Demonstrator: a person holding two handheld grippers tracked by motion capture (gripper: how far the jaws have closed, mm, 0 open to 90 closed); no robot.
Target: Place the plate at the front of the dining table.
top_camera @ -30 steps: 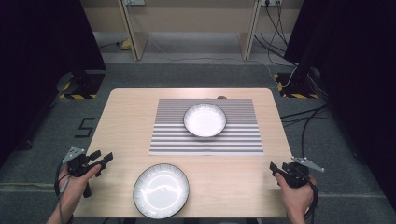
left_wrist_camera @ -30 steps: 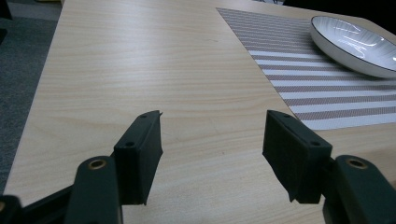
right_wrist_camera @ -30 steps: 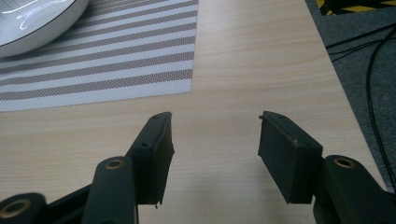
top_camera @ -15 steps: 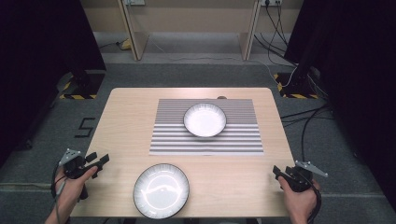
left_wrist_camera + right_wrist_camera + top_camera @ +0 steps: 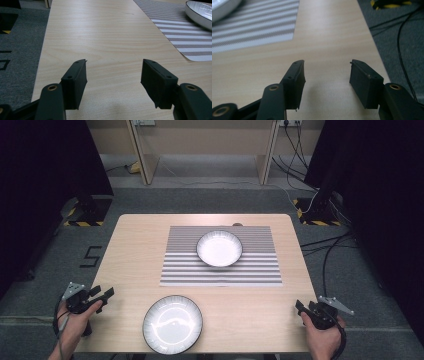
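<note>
Right now both claws hang spread and empty over the near corners of the worktop (image 5: 140, 250). The left claw (image 5: 102, 296) shows its 2 black jaws well apart in the left gripper view, with bare wood between them; the right claw (image 5: 301, 307) stands the same way in the right gripper view, just inside the worktop's right edge.

Trouble would most likely come at the near plate (image 5: 173, 324). It lies flat at the front of the worktop, between the 2 claws and nearest the left one, with its rim close to the front edge. A jaw that pushes the rim instead of getting under it could slide the plate on the smooth wood, perhaps off the front. A pinch taken only on the thin rim could let the glossy plate tilt and slip once lifted. The right claw's trailing cable could also snag as that hand reaches inward.

The plate itself is round and shallow, white inside with a dark rim, and shiny enough to throw back the overhead light. It looks hard, slick and probably ceramic, so it would chip if dropped.

Farther off, a second plate (image 5: 219, 248) sits on the striped mat (image 5: 180, 270) in the middle of the worktop, well apart from both claws.
</note>
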